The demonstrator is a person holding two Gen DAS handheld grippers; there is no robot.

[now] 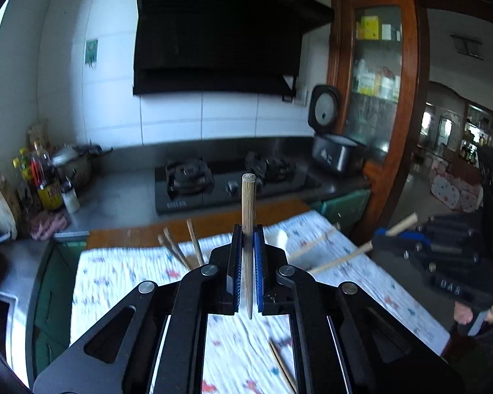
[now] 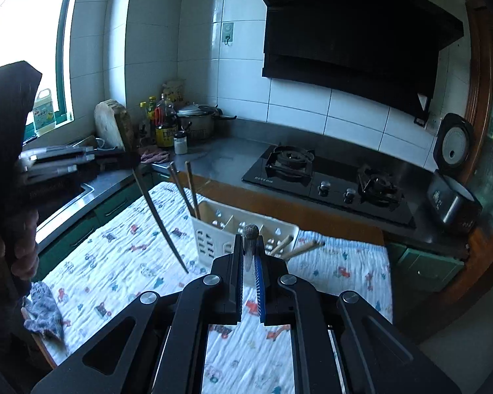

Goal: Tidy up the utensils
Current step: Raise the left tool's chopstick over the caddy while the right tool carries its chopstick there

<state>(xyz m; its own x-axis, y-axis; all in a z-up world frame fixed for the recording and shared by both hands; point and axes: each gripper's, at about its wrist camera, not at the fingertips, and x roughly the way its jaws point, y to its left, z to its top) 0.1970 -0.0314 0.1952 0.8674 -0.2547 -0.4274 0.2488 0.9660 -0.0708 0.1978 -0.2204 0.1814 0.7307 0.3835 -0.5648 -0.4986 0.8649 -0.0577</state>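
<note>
Right gripper [image 2: 250, 256] clamping a chopstick [image 2: 249, 234], white utensil caddy [image 2: 213, 239] on patterned cloth [image 2: 115, 256]

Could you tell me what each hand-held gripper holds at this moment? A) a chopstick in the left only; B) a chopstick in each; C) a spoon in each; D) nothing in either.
B: the left hand-held gripper clamps one chopstick, and the right hand-held gripper clamps another chopstick.

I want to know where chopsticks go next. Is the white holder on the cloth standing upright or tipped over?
Upright. The white holder stands on the patterned cloth with its open top facing up, and two chopsticks stick out of its left compartment.
</note>
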